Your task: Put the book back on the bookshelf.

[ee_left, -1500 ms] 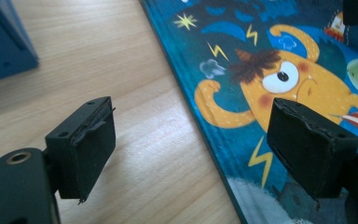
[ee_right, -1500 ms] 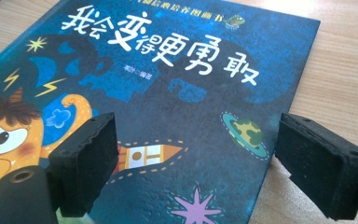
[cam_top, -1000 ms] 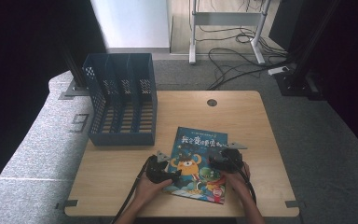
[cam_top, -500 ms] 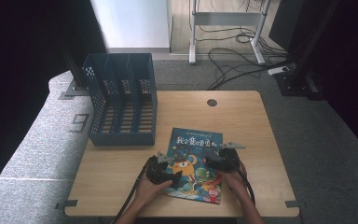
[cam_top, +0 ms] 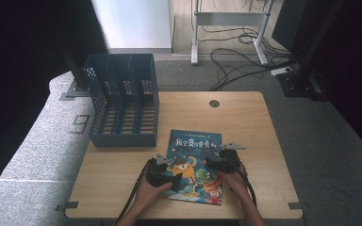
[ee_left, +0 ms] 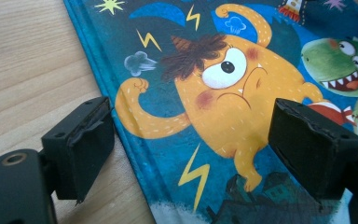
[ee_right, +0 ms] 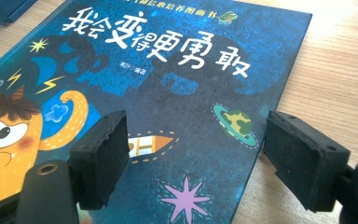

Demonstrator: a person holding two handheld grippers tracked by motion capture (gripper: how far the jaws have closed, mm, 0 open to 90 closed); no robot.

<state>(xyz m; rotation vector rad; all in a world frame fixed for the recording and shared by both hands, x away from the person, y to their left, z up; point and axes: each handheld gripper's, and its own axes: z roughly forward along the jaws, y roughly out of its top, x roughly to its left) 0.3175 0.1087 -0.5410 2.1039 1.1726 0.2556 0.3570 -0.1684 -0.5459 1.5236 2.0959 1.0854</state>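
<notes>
A blue picture book (cam_top: 193,160) with an orange monster on its cover lies flat near the table's front edge. My left gripper (cam_top: 167,172) stands open across its left edge: in the left gripper view (ee_left: 191,135) one jaw is over bare wood and the other over the cover (ee_left: 223,84). My right gripper (cam_top: 217,162) straddles the right edge of the book (ee_right: 177,70). Its jaws (ee_right: 196,140) have just been closing a little, and the pads still stand apart from the book. A hand holds each gripper.
A dark blue slotted file rack (cam_top: 122,103) stands at the table's back left, its compartments empty. The wooden table (cam_top: 254,127) has a round cable hole (cam_top: 214,103) near its far edge. Cables and a metal stand lie on the floor beyond.
The book has shifted slightly to the left on the table, and my right gripper has moved left with it. The left gripper has stayed put.
</notes>
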